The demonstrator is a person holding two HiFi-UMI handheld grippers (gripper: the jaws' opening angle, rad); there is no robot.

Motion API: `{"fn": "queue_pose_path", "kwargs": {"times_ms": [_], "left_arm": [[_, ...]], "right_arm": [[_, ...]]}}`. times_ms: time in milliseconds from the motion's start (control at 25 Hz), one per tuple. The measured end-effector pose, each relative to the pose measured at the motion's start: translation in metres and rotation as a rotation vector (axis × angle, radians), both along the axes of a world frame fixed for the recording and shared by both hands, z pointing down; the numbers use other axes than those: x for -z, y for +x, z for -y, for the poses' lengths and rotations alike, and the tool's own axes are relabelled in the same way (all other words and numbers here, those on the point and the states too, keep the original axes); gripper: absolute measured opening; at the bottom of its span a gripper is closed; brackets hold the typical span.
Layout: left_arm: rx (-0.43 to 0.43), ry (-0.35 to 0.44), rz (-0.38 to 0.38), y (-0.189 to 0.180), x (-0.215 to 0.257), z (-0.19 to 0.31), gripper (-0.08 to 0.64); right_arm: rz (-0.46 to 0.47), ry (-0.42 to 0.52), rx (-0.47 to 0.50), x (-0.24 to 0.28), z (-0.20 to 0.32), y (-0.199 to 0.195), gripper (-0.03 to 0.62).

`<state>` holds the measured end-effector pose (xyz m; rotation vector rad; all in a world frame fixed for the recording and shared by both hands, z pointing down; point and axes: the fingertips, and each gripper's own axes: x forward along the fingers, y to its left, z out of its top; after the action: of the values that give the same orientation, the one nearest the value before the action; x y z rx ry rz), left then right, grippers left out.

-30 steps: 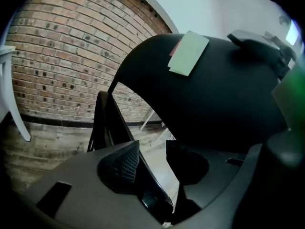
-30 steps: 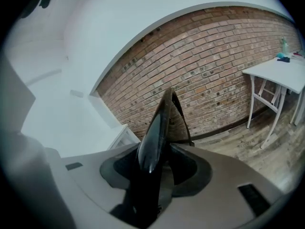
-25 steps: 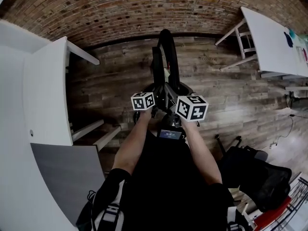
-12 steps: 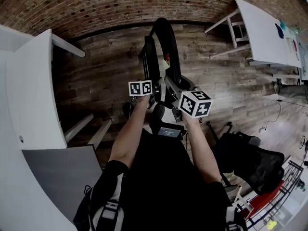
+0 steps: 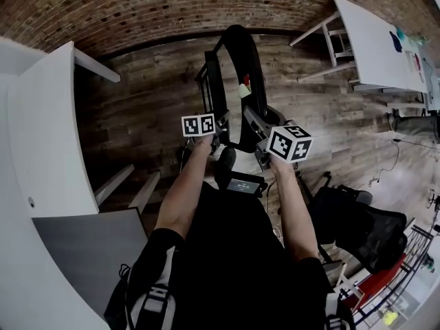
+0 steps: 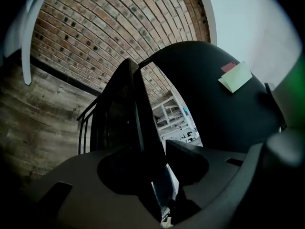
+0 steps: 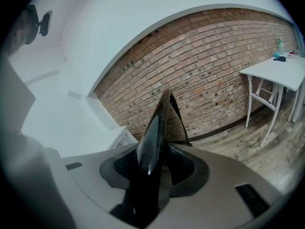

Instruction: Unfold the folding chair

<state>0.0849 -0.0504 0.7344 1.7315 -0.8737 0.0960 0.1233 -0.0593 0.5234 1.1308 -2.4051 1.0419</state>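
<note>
The black folding chair [image 5: 237, 53] stands on the wooden floor in front of me, its two panels parted in a narrow V. My left gripper [image 5: 217, 137] is on the left panel [image 6: 132, 109]. That thin edge runs between its jaws [image 6: 159, 178], which are opening slightly while the pads still touch it. The rounded backrest [image 6: 214, 113] with a pale green tag [image 6: 235, 78] fills the right of the left gripper view. My right gripper [image 5: 259, 135] is shut on the glossy edge [image 7: 159, 123] of the right panel, seen edge-on between its jaws [image 7: 155, 175].
A white table [image 5: 378, 47] stands at the far right by the brick wall [image 5: 172, 5]. A white cabinet [image 5: 48, 122] is close on the left. A black office chair [image 5: 364, 232] sits behind me at the lower right. Wooden floor [image 5: 151, 115] lies around the chair.
The chair's two panels have spread further apart. The left gripper has sunk and rolled with its panel. The right gripper stays clamped on its edge.
</note>
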Motion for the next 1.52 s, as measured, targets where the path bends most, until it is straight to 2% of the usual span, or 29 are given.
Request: {"fn": "queue_pose_path", "kwargs": {"times_ms": [320,520,640,720,800,880,960,1040,1120,1200,1240,1280,1400,1440,1520], "left_arm": [[-0.028,0.015,0.041,0.000,0.001,-0.002,0.183],[-0.113,0.039,0.254,0.002,0.001,-0.010,0.208],[-0.093,0.040,0.330,-0.001,0.003,-0.010,0.223],[-0.046,0.055,0.330,-0.009,0.006,-0.006,0.225],[0.036,0.089,0.325,-0.025,0.013,0.000,0.225],[0.116,0.164,0.292,-0.037,0.031,0.011,0.225],[0.100,0.268,0.210,-0.025,0.062,0.023,0.211],[-0.007,0.309,0.131,0.007,0.082,0.025,0.184],[-0.075,0.261,0.093,0.030,0.080,0.023,0.184],[-0.080,0.193,0.094,0.034,0.068,0.022,0.153],[-0.087,0.172,0.117,0.033,0.062,0.020,0.146],[-0.103,0.167,0.157,0.033,0.057,0.020,0.101],[-0.127,0.182,0.324,0.024,0.041,0.021,0.104],[-0.114,0.176,0.350,0.020,0.037,0.023,0.073],[-0.087,0.149,0.353,0.015,0.034,0.026,0.072]], "right_arm": [[0.082,-0.006,0.006,0.000,0.001,0.008,0.173],[0.081,-0.014,-0.014,-0.001,0.000,0.010,0.172],[0.080,-0.009,-0.013,-0.001,0.001,0.008,0.172],[0.077,-0.007,-0.009,-0.001,0.001,0.005,0.172],[0.077,-0.007,-0.007,-0.003,0.000,0.005,0.172],[0.079,-0.008,-0.010,-0.003,0.000,0.008,0.172],[0.079,-0.009,-0.012,-0.002,0.001,0.011,0.172],[0.077,-0.009,-0.012,-0.001,0.001,0.012,0.172],[0.073,-0.009,-0.010,-0.001,-0.001,0.010,0.172],[0.069,-0.008,-0.008,-0.001,-0.002,0.006,0.172],[0.068,-0.008,-0.009,-0.002,-0.003,0.004,0.172],[0.068,-0.007,-0.010,-0.002,-0.003,0.004,0.172],[0.055,-0.001,-0.009,-0.002,-0.002,0.004,0.171],[0.049,0.000,-0.005,-0.002,-0.002,0.003,0.170],[0.038,0.002,0.005,-0.003,-0.002,0.003,0.170]]}}
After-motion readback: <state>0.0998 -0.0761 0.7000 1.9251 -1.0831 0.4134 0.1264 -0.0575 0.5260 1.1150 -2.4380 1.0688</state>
